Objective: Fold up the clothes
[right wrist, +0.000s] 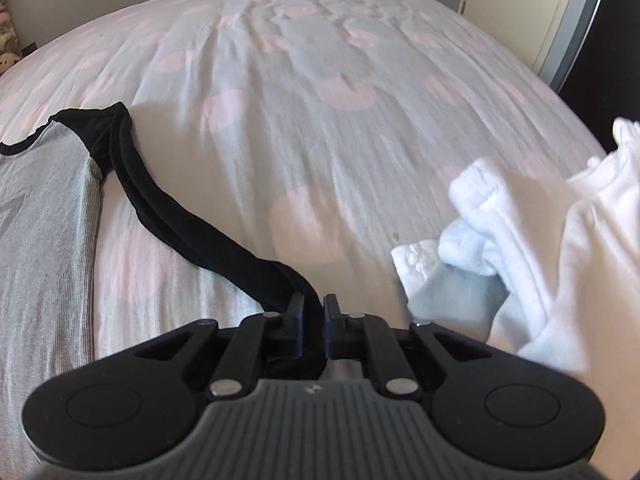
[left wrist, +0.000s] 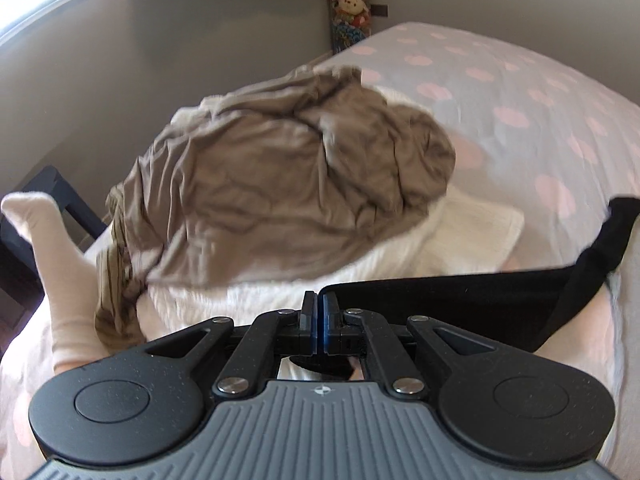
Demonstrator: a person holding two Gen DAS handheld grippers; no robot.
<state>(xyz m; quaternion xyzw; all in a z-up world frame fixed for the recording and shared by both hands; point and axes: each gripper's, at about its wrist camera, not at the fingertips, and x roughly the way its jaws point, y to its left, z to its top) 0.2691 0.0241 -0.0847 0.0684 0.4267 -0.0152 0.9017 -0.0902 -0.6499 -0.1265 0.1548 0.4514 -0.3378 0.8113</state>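
On a bed (right wrist: 360,128) with a pink-dotted grey cover: grey shirt (right wrist: 44,216) with black sleeves, gripped at both ends.

Left gripper (left wrist: 319,322) pressed fully together on the edge of one black sleeve (left wrist: 460,308), stretched rightward from the fingertips; right gripper (right wrist: 312,326) nearly closed, pinching the end of the other black sleeve (right wrist: 192,232), drawn out as a twisted band from the fingertips up and left to the shirt body. Grey body flat on the cover, left of the right gripper. Beyond the left gripper, heaped: crumpled brown garment (left wrist: 280,184) over white cloth (left wrist: 460,236), pale sock (left wrist: 56,264) beside it at left. Just right of the right gripper: bunched white garment (right wrist: 552,248). Soft toys (left wrist: 350,0) against the far wall.
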